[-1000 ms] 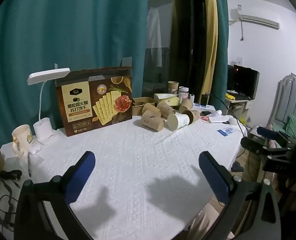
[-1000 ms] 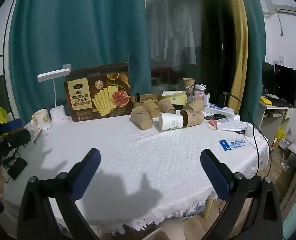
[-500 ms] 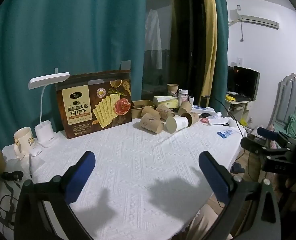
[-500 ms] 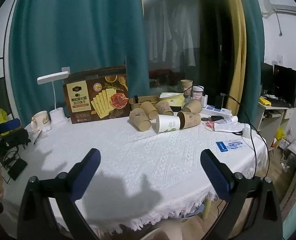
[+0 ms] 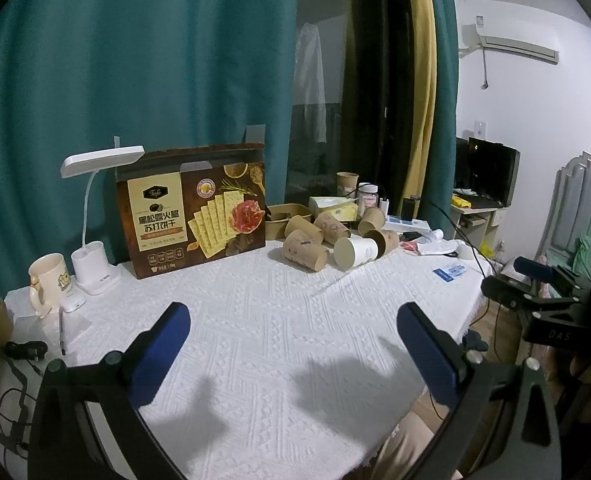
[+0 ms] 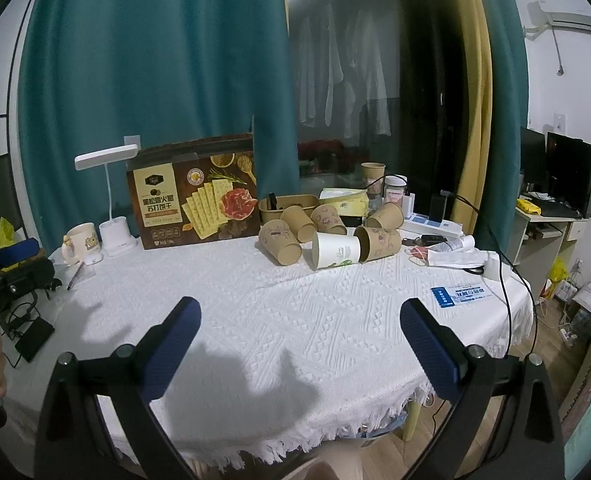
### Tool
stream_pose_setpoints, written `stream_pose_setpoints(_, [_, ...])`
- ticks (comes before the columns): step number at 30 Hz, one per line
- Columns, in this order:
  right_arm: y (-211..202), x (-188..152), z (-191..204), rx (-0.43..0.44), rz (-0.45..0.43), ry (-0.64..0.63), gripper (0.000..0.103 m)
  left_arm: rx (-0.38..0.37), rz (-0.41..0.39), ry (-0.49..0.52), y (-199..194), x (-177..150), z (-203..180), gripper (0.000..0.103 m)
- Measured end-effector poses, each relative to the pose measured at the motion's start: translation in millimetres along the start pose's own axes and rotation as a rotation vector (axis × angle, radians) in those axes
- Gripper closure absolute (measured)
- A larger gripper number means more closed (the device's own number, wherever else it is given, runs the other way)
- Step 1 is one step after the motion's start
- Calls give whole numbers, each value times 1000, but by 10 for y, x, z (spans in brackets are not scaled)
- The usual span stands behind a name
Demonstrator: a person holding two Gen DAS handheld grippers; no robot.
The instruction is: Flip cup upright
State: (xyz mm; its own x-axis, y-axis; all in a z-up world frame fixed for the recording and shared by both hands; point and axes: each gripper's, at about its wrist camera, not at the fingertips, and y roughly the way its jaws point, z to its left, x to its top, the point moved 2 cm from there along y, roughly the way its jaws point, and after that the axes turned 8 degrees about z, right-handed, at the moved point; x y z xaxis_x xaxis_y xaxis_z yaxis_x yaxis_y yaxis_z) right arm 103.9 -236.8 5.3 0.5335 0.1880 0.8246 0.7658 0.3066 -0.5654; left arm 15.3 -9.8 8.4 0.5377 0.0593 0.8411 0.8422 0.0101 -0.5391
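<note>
Several paper cups lie on their sides in a cluster at the far side of the white tablecloth (image 5: 279,340): a white cup (image 5: 355,253) (image 6: 335,250) with brown cups (image 5: 305,250) (image 6: 279,242) around it. One brown cup (image 6: 373,176) stands upright behind them. My left gripper (image 5: 293,314) hovers open over the near part of the table, far short of the cups, with nothing between its blue pads. My right gripper (image 6: 300,306) is likewise open and holds nothing, also well short of the cluster.
A cracker box (image 5: 193,216), a white desk lamp (image 5: 95,216) and a mug (image 5: 49,280) stand at the back left. A brown tray (image 6: 289,206), a jar, a power strip and papers (image 6: 451,254) crowd the back right. A blue card (image 6: 457,295) lies near the right edge.
Both views have shifted only slightly. The cups have not moved and both grippers have stayed open.
</note>
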Motion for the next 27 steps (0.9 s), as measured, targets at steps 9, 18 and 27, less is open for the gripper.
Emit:
stream_pose_setpoints(9, [7, 6, 19, -3, 5, -3, 4, 0, 0, -1, 1, -5, 5, 0])
stream_pose_setpoints(18, [8, 9, 11, -2, 7, -2, 4, 0, -3, -1, -3, -21, -2, 0])
stream_pose_setpoints(27, [19, -8, -3, -4, 8, -2, 4, 3, -4, -1, -3, -26, -7, 0])
